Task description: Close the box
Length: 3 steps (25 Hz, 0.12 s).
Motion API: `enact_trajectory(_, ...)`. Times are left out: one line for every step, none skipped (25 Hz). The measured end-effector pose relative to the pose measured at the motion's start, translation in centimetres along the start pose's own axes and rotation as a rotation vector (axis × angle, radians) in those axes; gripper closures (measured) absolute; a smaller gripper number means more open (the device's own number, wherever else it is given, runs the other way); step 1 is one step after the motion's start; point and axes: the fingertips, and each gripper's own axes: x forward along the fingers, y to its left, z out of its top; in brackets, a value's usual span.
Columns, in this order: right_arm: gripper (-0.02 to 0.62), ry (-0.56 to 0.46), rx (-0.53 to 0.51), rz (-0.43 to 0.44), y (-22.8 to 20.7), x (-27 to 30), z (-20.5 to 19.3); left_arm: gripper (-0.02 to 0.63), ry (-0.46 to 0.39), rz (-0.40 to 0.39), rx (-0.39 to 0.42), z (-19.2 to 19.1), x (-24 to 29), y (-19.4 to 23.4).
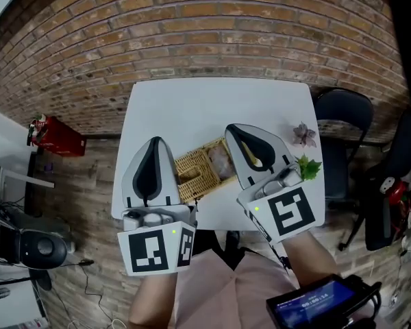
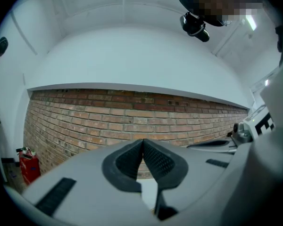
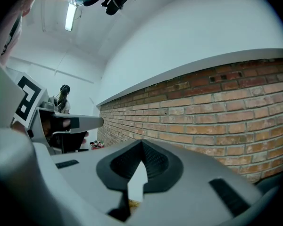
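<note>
Two handheld grippers hover level over one white table [image 1: 212, 101], a single woven box [image 1: 195, 170] lying between them on the table's near half. The left gripper [image 1: 155, 142] overlaps the box's left edge from above and the right gripper [image 1: 234, 130] overlaps its right edge; whether either touches the weave cannot be told. The box's far right portion shows something pale inside, too blurred to name.

Both pairs of fingers are pressed together with nothing between them. In the left gripper view, the dark ribbed pads [image 2: 155, 159] meet at the tip against a backdrop of brick. In the right gripper view, the pads [image 3: 153, 161] likewise meet at the tip, and a sliver of tan weave shows below them.

Two small plants sit at the table's right edge, one purplish [image 1: 304, 134], one green [image 1: 308, 166], the green one nearer. One red fire extinguisher [image 1: 55, 137] stands on the floor at left, one black chair [image 1: 342, 115] at right. A brick wall [image 1: 192, 33] runs along the far side.
</note>
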Motion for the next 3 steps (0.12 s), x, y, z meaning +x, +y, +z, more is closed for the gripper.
enact_trajectory(0.597, 0.001, 0.0, 0.0, -0.09, 0.01, -0.08, 0.594, 0.001, 0.0, 0.001, -0.09, 0.09, -0.09)
enact_trajectory(0.597, 0.001, -0.001, 0.0, -0.19, 0.01, -0.16, 0.594, 0.001, 0.0, 0.002, -0.17, 0.19, -0.18)
enact_trajectory(0.597, 0.002, -0.002, -0.001, -0.29, 0.02, -0.24, 0.594, 0.001, 0.0, 0.003, -0.25, 0.29, -0.27)
